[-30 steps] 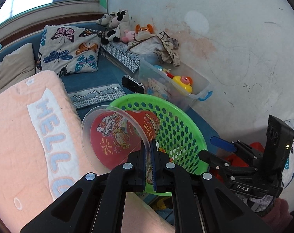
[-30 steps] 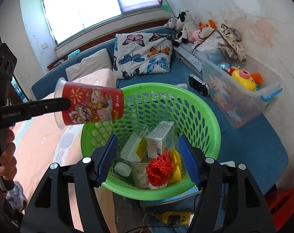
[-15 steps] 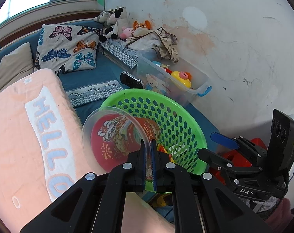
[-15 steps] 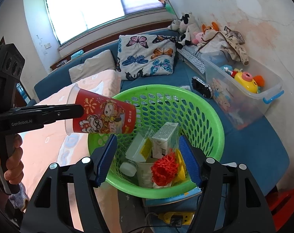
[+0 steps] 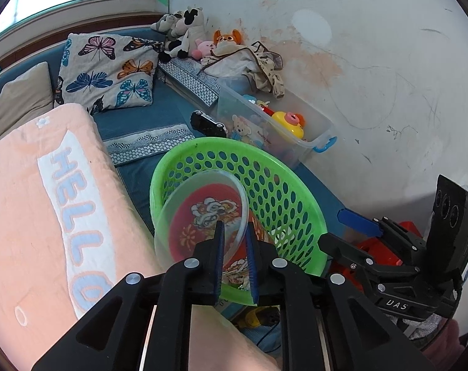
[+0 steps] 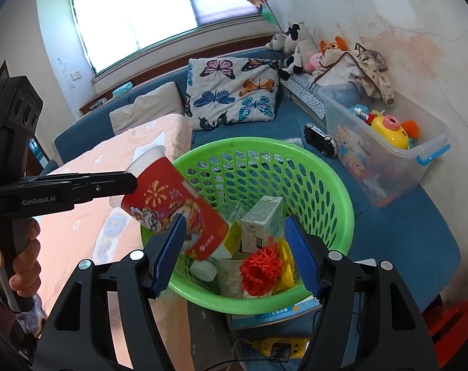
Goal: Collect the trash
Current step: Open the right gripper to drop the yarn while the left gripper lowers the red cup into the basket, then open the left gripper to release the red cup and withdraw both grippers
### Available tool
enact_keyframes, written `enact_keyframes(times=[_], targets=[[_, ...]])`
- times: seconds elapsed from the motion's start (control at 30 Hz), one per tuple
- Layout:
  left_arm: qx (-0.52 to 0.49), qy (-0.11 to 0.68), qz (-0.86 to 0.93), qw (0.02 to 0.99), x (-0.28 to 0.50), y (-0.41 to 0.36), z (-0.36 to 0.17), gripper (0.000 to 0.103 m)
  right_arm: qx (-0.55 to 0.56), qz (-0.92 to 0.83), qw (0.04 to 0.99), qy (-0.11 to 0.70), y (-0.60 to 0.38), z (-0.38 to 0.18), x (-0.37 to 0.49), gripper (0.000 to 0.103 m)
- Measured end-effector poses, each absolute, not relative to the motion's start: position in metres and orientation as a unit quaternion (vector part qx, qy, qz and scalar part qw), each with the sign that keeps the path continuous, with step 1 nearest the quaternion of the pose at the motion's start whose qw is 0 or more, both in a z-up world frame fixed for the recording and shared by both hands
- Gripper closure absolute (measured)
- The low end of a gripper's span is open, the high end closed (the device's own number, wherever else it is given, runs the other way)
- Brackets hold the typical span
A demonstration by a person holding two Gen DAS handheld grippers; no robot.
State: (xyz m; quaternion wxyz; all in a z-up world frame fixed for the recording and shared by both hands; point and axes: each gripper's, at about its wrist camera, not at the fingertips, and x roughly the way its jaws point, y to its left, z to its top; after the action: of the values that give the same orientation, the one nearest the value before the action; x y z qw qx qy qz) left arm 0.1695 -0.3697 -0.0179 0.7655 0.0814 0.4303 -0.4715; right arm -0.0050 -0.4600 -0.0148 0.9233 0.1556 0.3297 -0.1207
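Dropping the red paper cup (image 6: 175,213) into the green basket (image 6: 342,216) — base tipped down over the basket's left rim, mouth up and outward. Left gripper (image 5: 235,247) has just been easing apart, the cup's rim between the pads but no longer pinched; slightly parted, loosening. Best to finish the release there, above the basket's hollow, then draw back clear of the rim so nothing drags the cup out. Right gripper (image 6: 234,253) wide and empty, just short of the basket's near edge.

Inside the basket — one white carton (image 6: 260,219), one red mesh wad (image 6: 260,267), one yellow piece (image 6: 284,266), one small white jar (image 6: 204,269); more beneath, uncountable. Beyond the basket: one clear toy bin (image 6: 385,142), one butterfly pillow (image 6: 230,89).
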Motion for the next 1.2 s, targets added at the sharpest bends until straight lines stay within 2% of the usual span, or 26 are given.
enact_keyframes(times=[0.17, 0.2, 0.3, 0.43, 0.5, 0.77, 0.9, 1.2], targets=[[0.076, 0.428, -0.473, 0.767, 0.169, -0.367, -0.016, 0.083, 0.154, -0.12, 0.924, 0.327, -0.456, -0.012, -0.006, 0.036], [0.075, 0.428, -0.473, 0.767, 0.169, -0.366, -0.016, 0.077, 0.154, -0.12, 0.925, 0.327, -0.456, -0.012, -0.007, 0.036], [0.075, 0.422, -0.468, 0.773, 0.167, -0.362, -0.014, 0.067, 0.152, -0.117, 0.926, 0.325, -0.452, -0.01, -0.007, 0.036], [0.063, 0.42, -0.465, 0.776, 0.167, -0.349, -0.01, 0.063, 0.149, -0.114, 0.928, 0.322, -0.446, -0.005, -0.007, 0.036], [0.063, 0.415, -0.458, 0.783, 0.166, -0.343, -0.008, 0.053, 0.148, -0.111, 0.929, 0.32, -0.442, -0.003, -0.007, 0.036], [0.05, 0.395, -0.432, 0.81, 0.163, -0.3, 0.004, 0.044, 0.137, -0.091, 0.936, 0.312, -0.417, 0.007, -0.006, 0.034], [0.051, 0.386, -0.407, 0.826, 0.161, -0.277, 0.007, 0.033, 0.132, -0.075, 0.939, 0.308, -0.4, 0.012, -0.005, 0.032], [0.045, 0.371, -0.347, 0.86, 0.157, -0.22, 0.015, 0.021, 0.117, -0.048, 0.945, 0.301, -0.356, 0.017, -0.004, 0.029]])
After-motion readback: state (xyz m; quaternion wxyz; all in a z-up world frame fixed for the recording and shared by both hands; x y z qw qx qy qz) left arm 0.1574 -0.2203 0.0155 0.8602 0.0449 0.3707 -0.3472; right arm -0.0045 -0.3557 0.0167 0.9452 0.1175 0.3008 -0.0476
